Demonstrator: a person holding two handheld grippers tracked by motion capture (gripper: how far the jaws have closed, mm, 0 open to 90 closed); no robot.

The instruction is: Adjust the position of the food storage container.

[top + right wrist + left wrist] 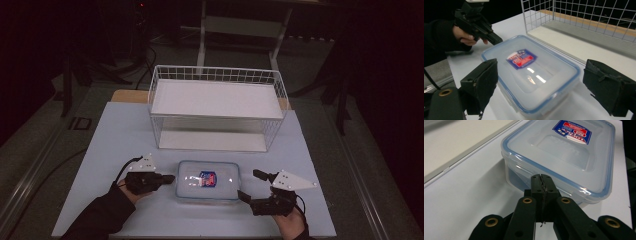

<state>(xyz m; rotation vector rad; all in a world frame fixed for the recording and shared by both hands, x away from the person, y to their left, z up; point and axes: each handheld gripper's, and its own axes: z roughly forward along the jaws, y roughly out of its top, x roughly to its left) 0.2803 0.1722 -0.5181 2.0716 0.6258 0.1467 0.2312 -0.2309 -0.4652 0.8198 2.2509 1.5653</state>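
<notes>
A clear plastic container point(208, 181) with a blue-rimmed lid and a red and blue label lies on the white table, in front of the wire basket. My left gripper point(169, 178) is shut, its tips against the container's left end; in the left gripper view the closed tips point(541, 180) meet the container point(564, 155) just under the lid rim. My right gripper point(250, 185) stands open at the container's right end. In the right gripper view its two pads point(484, 82) flank the container's point(531, 75) near end without touching it.
A white wire basket point(217, 107) with a white shelf stands behind the container, mid-table. The table edge point(200, 235) runs close to the person's hands. Dark floor and furniture legs surround the table.
</notes>
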